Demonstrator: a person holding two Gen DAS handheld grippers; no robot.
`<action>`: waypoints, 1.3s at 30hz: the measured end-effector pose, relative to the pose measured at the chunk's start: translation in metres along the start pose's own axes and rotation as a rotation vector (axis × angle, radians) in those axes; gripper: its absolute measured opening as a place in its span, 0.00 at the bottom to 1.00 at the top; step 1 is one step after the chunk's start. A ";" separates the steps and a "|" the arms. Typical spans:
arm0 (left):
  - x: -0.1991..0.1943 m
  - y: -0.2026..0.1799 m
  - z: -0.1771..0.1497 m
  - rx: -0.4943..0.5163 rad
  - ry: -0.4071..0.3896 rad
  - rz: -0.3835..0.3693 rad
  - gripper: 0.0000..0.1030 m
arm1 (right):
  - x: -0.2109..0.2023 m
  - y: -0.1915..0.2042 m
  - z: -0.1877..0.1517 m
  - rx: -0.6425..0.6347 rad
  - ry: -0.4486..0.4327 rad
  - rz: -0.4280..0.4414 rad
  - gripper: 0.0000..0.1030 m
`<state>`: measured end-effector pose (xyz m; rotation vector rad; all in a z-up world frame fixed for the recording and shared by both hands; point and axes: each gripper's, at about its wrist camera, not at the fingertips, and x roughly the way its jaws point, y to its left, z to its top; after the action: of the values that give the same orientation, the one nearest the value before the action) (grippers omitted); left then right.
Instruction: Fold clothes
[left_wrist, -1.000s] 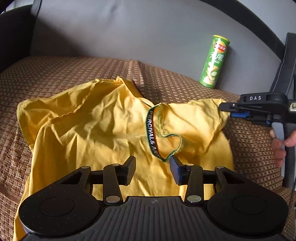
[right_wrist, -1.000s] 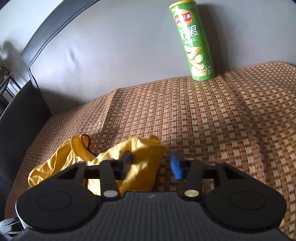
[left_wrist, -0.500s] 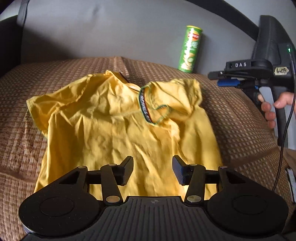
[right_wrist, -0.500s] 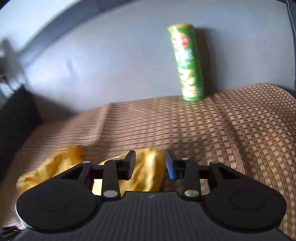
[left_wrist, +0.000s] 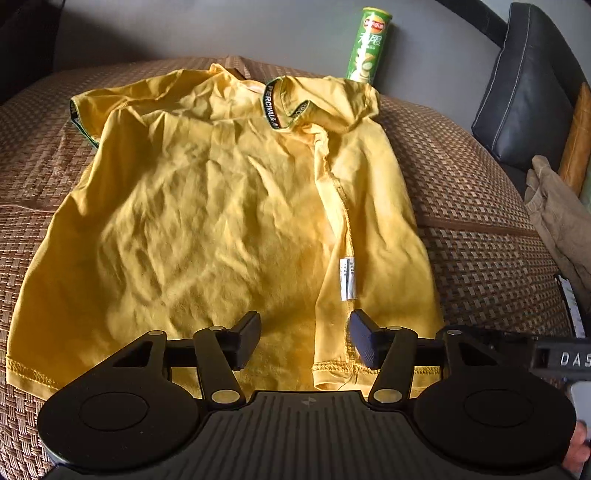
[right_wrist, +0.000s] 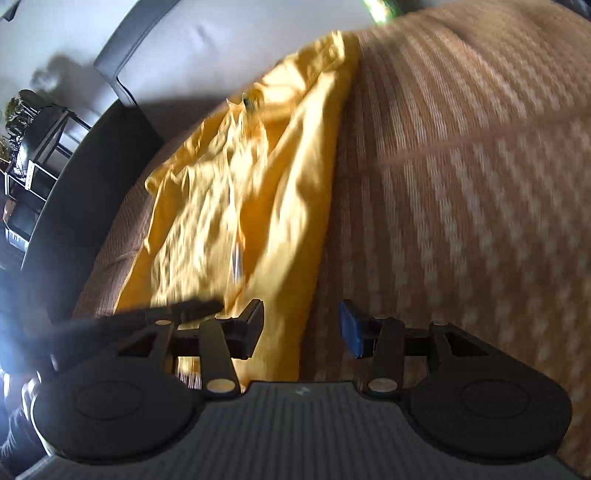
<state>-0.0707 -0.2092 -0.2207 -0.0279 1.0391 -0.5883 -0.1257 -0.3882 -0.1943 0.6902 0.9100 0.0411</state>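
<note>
A yellow T-shirt (left_wrist: 207, 206) lies spread on the woven brown sofa seat (left_wrist: 480, 229), collar (left_wrist: 275, 107) at the far end, hem toward me. Its right side is folded inward, showing a seam and a white care label (left_wrist: 348, 277). My left gripper (left_wrist: 303, 341) hovers open over the hem, nothing between its fingers. In the blurred right wrist view the same shirt (right_wrist: 258, 192) runs up the left half, and my right gripper (right_wrist: 300, 328) stands open over the shirt's right edge near the hem. The right gripper's body (left_wrist: 565, 360) shows at the lower right of the left wrist view.
A green chip can (left_wrist: 368, 46) stands against the grey sofa back beyond the collar. A dark cushion (left_wrist: 528, 92) and a beige cloth (left_wrist: 557, 221) lie at the right end. A dark armrest (right_wrist: 85, 177) bounds the left side.
Both grippers have pulled back from the collar and shoulder toward the hem. The right gripper dropped from beside the shoulder to the lower right. The shirt's right side now lies folded inward.
</note>
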 end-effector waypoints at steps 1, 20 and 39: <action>0.001 -0.001 0.000 -0.007 0.009 -0.021 0.70 | -0.001 0.002 -0.004 0.004 -0.015 0.003 0.50; 0.001 -0.001 -0.025 0.039 0.157 -0.086 0.25 | -0.005 -0.001 -0.022 -0.009 0.103 0.011 0.03; -0.108 0.109 0.008 -0.125 -0.162 0.295 0.71 | 0.020 0.171 0.132 -0.444 0.061 0.042 0.38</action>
<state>-0.0552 -0.0686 -0.1616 -0.0309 0.9002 -0.2487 0.0265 -0.3176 -0.0562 0.2957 0.9054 0.2947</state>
